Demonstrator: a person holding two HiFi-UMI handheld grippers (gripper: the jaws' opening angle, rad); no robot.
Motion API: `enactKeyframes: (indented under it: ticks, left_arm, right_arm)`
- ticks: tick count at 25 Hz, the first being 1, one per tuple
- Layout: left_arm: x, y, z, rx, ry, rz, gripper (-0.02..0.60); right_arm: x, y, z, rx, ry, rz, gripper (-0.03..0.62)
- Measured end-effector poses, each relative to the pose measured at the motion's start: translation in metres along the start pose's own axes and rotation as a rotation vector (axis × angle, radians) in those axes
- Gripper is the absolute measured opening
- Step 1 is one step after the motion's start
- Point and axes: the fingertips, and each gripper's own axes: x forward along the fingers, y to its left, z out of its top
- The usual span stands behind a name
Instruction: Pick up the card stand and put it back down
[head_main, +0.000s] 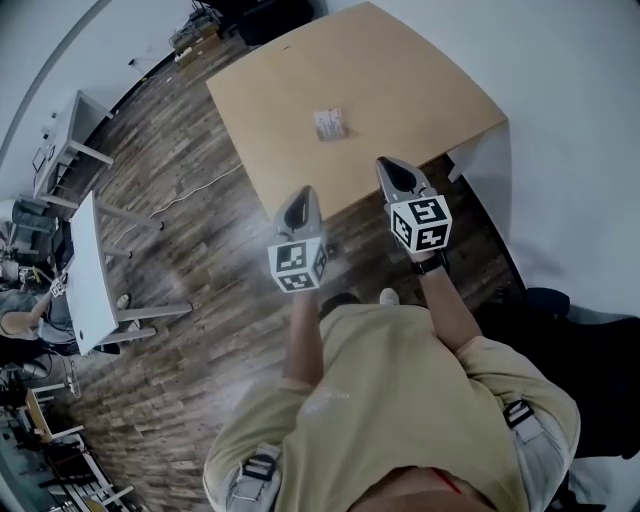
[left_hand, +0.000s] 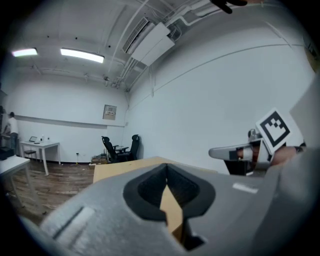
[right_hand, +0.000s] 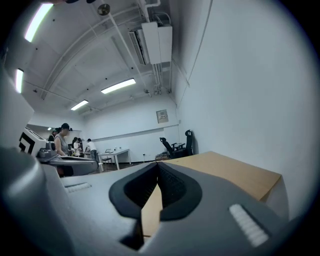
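Observation:
The small card stand (head_main: 329, 124) sits near the middle of the light wooden table (head_main: 400, 90); it does not show in either gripper view. My left gripper (head_main: 303, 192) hovers at the table's near edge, shut with nothing in it. The right gripper (head_main: 388, 163) is just over the near edge, also shut and empty, a short way from the stand. In the left gripper view the jaws (left_hand: 166, 175) meet over the tabletop (left_hand: 115, 170), and the right gripper (left_hand: 222, 152) shows beside them. In the right gripper view the jaws (right_hand: 158, 172) are pressed together above the table (right_hand: 235, 175).
A white wall (head_main: 560, 60) runs along the table's far and right sides. White desks (head_main: 90, 270) stand on the wooden floor to the left, with a cable (head_main: 190, 195) lying between. Office chairs (left_hand: 120, 147) and people (right_hand: 62, 140) are at the room's far end.

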Motion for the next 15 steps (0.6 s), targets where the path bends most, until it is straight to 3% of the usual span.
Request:
enactKeyframes:
  ticks: [10, 15]
  left_arm:
    - [0.06, 0.028, -0.082, -0.052, 0.154, 0.022, 0.002]
    - [0.095, 0.047, -0.097, -0.081, 0.188, -0.014, 0.003]
  right_arm:
    - [0.067, -0.038, -0.086, 0.093, 0.149, 0.053, 0.005]
    - [0.092, -0.042, -0.106, 0.091, 0.217, 0.054, 0.005]
